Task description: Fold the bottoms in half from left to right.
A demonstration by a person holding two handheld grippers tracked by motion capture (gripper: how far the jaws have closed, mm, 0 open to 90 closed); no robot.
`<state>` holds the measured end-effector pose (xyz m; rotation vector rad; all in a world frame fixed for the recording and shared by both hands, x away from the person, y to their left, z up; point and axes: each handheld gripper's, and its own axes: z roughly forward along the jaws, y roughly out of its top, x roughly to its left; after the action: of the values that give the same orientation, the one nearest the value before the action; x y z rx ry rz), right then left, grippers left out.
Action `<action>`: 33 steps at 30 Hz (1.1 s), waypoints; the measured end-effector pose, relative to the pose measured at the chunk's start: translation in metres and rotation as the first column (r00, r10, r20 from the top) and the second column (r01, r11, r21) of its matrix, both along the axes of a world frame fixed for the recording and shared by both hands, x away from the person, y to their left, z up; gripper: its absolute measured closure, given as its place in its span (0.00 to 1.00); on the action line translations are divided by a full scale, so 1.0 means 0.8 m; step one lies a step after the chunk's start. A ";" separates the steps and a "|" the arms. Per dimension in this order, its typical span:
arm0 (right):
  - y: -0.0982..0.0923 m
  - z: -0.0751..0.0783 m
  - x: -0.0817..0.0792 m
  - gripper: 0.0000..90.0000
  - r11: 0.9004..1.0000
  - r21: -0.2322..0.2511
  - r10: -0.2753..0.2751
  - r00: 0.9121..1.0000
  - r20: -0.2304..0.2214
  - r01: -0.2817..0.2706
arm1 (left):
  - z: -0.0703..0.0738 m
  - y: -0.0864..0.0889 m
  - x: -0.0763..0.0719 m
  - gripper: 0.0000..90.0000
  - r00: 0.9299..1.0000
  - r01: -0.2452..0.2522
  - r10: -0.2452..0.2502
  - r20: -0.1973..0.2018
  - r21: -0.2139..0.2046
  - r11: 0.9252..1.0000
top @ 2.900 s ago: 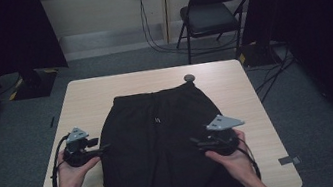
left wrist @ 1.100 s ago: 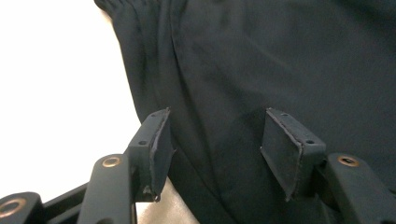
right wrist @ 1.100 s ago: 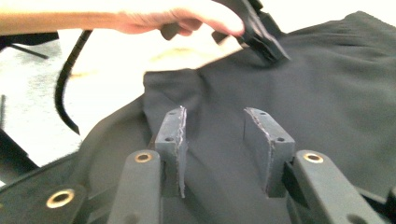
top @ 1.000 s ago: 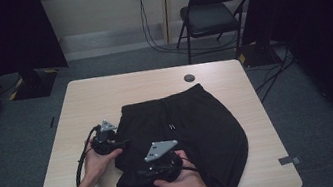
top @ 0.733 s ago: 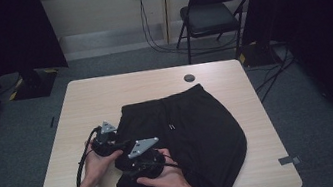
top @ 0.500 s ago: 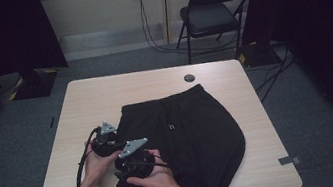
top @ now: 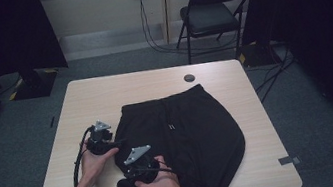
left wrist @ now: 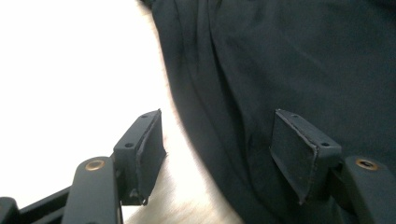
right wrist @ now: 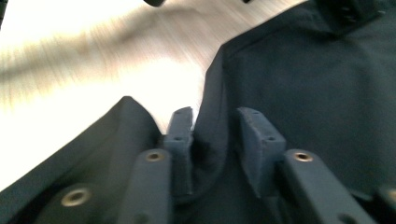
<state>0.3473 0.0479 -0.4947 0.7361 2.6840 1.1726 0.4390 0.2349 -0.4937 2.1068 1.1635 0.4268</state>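
Since the earliest frame the black trousers (top: pixel 187 141) have gone from lying flat down the bench (top: pixel 103 91) to doubled over toward the right of the frame, and both my hands have come in to the left edge of the fabric.

High view. The trousers lie folded on the right half of the bench, waistband toward the far edge. My left gripper (top: pixel 111 143) sits at their left edge, mid-frame left; my right gripper (top: pixel 129 176) is lower, at the near-left corner of the cloth. A small dark disc (top: pixel 189 77) rests near the far edge.

Left gripper view. The left gripper (left wrist: pixel 217 149) has just been opening; its jaws stand wide apart and straddle the fabric edge, one over bare bench, one over cloth, pressing on neither.

Right gripper view. The right gripper (right wrist: pixel 215 135) has just been closing; a ridge of cloth rises between its jaws. The picture is blurred, and I cannot tell whether the pads already pinch it.

I judge the step to be re-gripping the left edge for a further fold. Next I need both grippers firmly closed on the fabric before lifting.
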 end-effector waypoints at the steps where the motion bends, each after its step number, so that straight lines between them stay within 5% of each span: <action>1: -0.005 0.001 -0.002 0.85 1.000 -0.007 -0.004 1.000 0.003 0.004 | -0.001 0.003 0.001 0.37 1.000 -0.008 0.008 -0.002 -0.004 1.000; 5: -0.012 0.002 -0.003 0.96 1.000 -0.002 0.004 1.000 -0.012 -0.004 | -0.004 0.008 0.006 0.37 0.999 -0.034 0.034 0.018 -0.012 0.999; 9: -0.014 0.000 -0.006 0.97 1.000 -0.003 0.006 1.000 -0.012 -0.006 | -0.004 0.001 0.016 0.37 1.000 -0.008 0.007 0.023 0.002 1.000; 13: -0.015 -0.001 -0.006 0.97 1.000 0.004 0.005 1.000 -0.011 -0.005 | -0.005 -0.013 0.017 0.41 0.999 -0.031 0.032 0.044 -0.020 0.999; 15: -0.016 -0.001 -0.006 0.97 1.000 0.007 0.008 1.000 -0.008 -0.008 | -0.002 -0.014 0.016 0.60 0.999 0.022 -0.022 0.035 -0.006 1.000; 18: -0.016 -0.002 -0.005 0.97 1.000 0.014 0.004 1.000 -0.017 -0.004 | -0.001 -0.016 0.015 0.93 0.999 0.047 -0.046 0.019 -0.033 0.998; 19: -0.015 -0.001 -0.005 0.97 1.000 0.016 0.004 1.000 -0.008 -0.003 | -0.002 -0.020 0.015 0.96 0.998 0.058 -0.057 0.022 -0.049 0.997; 24: -0.014 0.002 -0.006 0.98 0.999 0.022 0.036 0.999 0.008 -0.037 | 0.001 -0.008 0.018 0.98 1.000 0.025 -0.027 -0.012 -0.145 0.989; 29: -0.022 0.026 0.004 0.98 0.995 0.097 0.026 1.000 -0.003 -0.026 | 0.025 -0.002 0.016 0.98 1.000 0.015 -0.011 0.027 -0.171 0.985; 33: -0.024 0.054 -0.001 0.98 0.991 0.129 0.028 0.999 0.042 -0.033 | 0.041 -0.003 0.013 0.98 0.998 0.006 0.010 0.067 -0.230 0.973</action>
<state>0.3467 0.0286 -0.4512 0.6841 2.6153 1.3652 0.4496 0.2327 -0.4605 1.8776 1.1191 0.3440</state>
